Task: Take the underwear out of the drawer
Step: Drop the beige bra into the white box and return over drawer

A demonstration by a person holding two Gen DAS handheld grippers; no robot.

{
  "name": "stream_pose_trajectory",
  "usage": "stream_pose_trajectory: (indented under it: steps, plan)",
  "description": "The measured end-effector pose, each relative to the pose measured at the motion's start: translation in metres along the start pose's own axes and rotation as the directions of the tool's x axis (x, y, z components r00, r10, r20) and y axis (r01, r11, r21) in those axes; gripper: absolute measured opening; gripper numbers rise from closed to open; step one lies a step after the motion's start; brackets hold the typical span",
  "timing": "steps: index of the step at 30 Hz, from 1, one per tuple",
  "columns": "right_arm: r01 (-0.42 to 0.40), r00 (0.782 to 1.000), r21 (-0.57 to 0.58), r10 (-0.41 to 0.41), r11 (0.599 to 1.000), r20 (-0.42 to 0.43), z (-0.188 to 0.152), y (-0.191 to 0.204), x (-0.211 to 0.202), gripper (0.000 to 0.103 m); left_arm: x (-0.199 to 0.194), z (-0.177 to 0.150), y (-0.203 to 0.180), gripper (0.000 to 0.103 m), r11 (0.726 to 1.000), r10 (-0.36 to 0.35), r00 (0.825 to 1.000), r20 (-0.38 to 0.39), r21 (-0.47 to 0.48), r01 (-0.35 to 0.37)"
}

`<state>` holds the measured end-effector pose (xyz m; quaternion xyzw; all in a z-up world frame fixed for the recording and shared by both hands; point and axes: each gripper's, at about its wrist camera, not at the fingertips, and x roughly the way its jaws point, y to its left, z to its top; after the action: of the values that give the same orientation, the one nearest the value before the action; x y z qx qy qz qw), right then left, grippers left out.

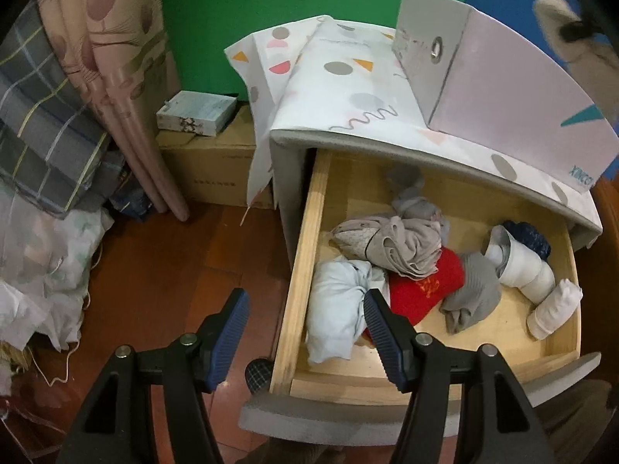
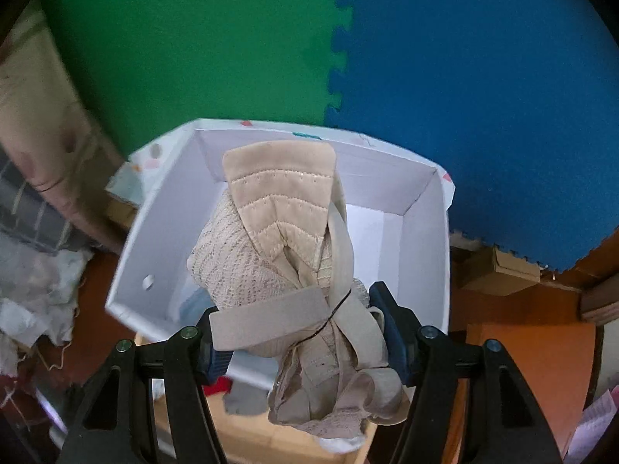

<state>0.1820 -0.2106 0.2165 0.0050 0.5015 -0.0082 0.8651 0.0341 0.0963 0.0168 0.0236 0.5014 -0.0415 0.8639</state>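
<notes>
The right gripper (image 2: 300, 332) held the beige underwear (image 2: 294, 270) bunched above the white box (image 2: 425, 239), its loose straps liable to snag, while the left gripper (image 1: 305, 317) gaped empty over the drawer (image 1: 305, 263).

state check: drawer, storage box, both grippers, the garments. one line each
drawer: pulled open, garments still inside
left gripper: open, empty, over the drawer's left front corner
right gripper: shut on beige bra
beige bra: lifted, bunched, hanging over the white box
white box: open-topped, on the cabinet
light blue garment: crumpled, in drawer
red garment: in drawer, partly under the beige-grey pile
</notes>
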Motion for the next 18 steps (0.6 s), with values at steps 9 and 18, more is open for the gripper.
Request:
stream_pose_trajectory:
  steps: [9,18]
  plan:
    - [0.008,0.989,0.06,0.001,0.998,-0.148,0.011,-0.01,0.086,0.063,0.009,-0.001,-0.004,0.063,1.0,-0.018,0.999,-0.028,0.021,0.019]
    - [-0.01,0.974,0.138,0.04,0.99,-0.221,0.009,-0.028,0.115,0.074,0.011,-0.001,-0.002,0.063,0.999,-0.041,0.999,-0.033,0.001,0.041]
